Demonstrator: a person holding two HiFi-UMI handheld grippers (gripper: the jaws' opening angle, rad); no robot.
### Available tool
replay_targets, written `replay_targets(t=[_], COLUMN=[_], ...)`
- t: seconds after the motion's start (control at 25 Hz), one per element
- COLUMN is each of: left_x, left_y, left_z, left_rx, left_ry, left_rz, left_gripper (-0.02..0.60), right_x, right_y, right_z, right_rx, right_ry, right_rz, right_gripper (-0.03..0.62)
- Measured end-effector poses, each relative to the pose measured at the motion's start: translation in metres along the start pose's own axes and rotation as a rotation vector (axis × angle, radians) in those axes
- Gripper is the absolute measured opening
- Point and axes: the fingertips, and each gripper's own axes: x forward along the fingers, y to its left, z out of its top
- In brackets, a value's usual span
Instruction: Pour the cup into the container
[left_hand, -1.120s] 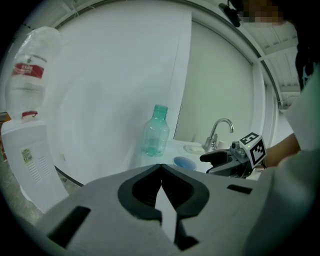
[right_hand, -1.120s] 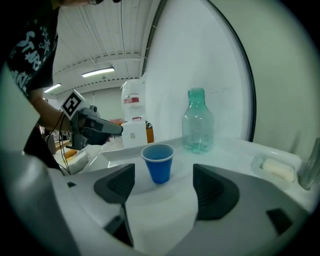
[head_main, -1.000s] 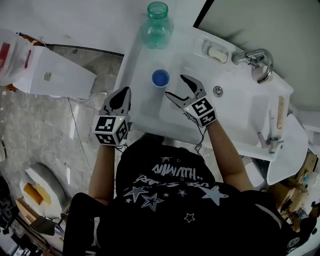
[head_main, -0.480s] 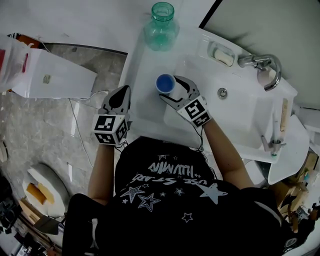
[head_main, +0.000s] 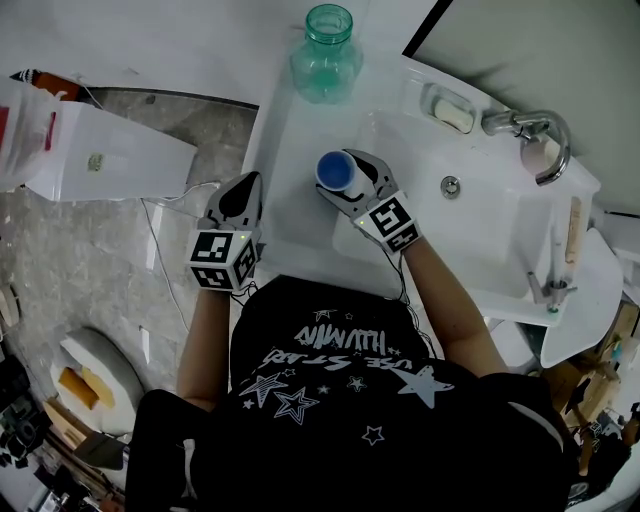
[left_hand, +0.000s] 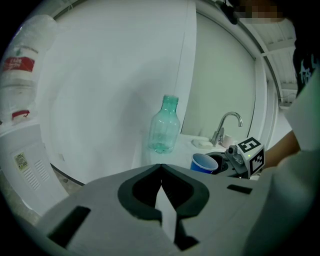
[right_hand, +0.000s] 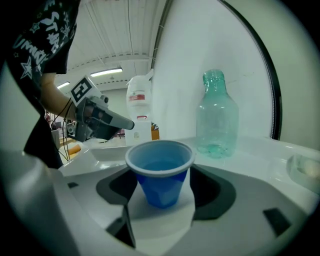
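**Quick layout of the sink corner**

Cup (head_main: 333, 170) sits on the table (head_main: 288, 125), just beside the basin's (head_main: 480, 215) left edge. Bottle (head_main: 326, 52) stands at the cup's 12 o'clock, well apart. Soap dish (head_main: 452, 112) is at 2 o'clock, with the faucet (head_main: 522, 119) further out past it, behind the basin.

Translucent plastic bottle (head_main: 327, 60); glossy basin (head_main: 480, 215)

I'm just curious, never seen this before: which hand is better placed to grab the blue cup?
Right. The right gripper has the cup between its open jaws, which have just been closing. The left gripper is shut, off to the side.
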Motion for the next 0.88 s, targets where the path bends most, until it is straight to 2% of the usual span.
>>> replay_targets(t=[0.08, 0.44, 0.64, 0.88], left_x=[0.001, -0.002, -0.002, 0.0], left_y=[0.0, -0.002, -0.003, -0.004], left_z=[0.0, 0.002, 0.008, 0.032], left_rx=[0.0, 0.0, 0.005, 0.019], left_ry=[-0.001, -0.011, -0.025, -0.064], left_rz=[0.0, -0.004, -0.005, -0.009], left_gripper=[0.009, 0.009, 0.009, 0.009], right_x=[0.001, -0.003, -0.019, -0.043], right_y=[0.002, 0.002, -0.005, -0.029], right_z=[0.0, 0.005, 0.029, 0.064], right_rx=[-0.002, 0.002, 0.033, 0.071], right_ry=[0.002, -0.001, -0.066, -0.09], right_rz=[0.006, -0.009, -0.028, -0.049], right_gripper=[0.306, 0.278, 0.275, 0.275])
